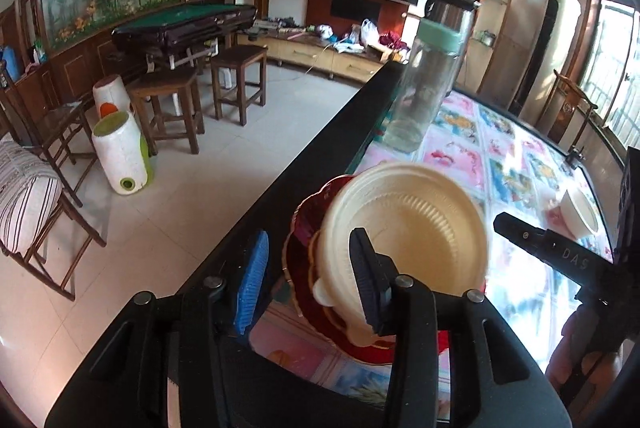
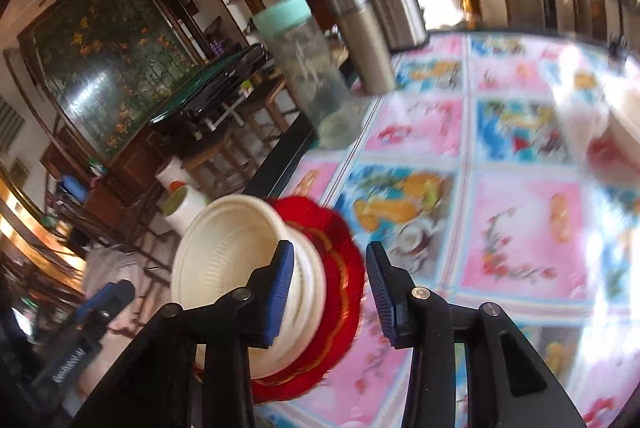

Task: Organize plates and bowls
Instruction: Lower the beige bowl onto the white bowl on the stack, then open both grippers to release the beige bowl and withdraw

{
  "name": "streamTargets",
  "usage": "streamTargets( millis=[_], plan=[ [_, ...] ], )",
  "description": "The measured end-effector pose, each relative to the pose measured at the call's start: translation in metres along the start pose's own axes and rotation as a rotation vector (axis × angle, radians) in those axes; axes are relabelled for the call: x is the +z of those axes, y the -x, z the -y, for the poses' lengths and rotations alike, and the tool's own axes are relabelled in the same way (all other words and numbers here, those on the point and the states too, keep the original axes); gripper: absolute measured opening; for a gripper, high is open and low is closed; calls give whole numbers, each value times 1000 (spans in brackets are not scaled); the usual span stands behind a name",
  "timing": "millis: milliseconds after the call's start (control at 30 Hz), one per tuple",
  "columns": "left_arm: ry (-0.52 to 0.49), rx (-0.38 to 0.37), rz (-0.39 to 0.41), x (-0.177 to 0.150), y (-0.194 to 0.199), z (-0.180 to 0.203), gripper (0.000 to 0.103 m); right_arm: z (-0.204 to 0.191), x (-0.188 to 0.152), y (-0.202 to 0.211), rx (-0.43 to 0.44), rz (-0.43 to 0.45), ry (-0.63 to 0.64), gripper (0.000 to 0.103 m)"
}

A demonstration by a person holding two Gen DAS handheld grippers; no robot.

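Note:
A stack of cream ribbed bowls (image 1: 404, 224) sits on red plates with gold trim (image 1: 304, 268) near the table's dark left edge. My left gripper (image 1: 310, 278) is open and straddles the near rim of the stack: one finger is over the bowl's inside, the other hangs past the table edge. In the right wrist view the same bowls (image 2: 224, 248) and red plates (image 2: 340, 268) lie at lower left. My right gripper (image 2: 330, 288) is open there, with the plates' edge showing between its fingers. Another cream bowl (image 1: 580, 214) stands alone further right.
A clear bottle with a green lid (image 1: 428, 84) stands near the table edge behind the stack, with a steel flask (image 2: 364, 40) and a kettle (image 1: 452, 8) beyond. The table has a glossy patterned cloth (image 2: 520, 228). Stools (image 1: 236, 80) and chairs stand on the floor to the left.

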State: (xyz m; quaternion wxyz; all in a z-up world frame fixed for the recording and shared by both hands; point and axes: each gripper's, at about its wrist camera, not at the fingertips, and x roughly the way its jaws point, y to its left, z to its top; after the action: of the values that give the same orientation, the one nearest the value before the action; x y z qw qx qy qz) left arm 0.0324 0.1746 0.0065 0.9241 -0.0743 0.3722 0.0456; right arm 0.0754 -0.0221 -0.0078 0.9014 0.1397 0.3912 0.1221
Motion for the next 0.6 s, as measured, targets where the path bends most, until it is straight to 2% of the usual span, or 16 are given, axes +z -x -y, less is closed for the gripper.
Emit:
streamTargets(
  millis=[133,200,300,433,600],
  plan=[
    [-52,-40,45,2,18,26,43,-3,-2,37,-85,137,84,56],
    [-79,-50,66,1,25,38,57,0,-1,55,-119,204,109,66],
    [-121,-64,98,-1,36,60,67,8,-1,78,-171,275,139,74],
    [-179,-90,110,-3,43,91,69,23,0,99,-245,322,161,76],
    [-246,-122,110,-7,49,126,70,53,1,123,-287,359,126,76]
  ],
)
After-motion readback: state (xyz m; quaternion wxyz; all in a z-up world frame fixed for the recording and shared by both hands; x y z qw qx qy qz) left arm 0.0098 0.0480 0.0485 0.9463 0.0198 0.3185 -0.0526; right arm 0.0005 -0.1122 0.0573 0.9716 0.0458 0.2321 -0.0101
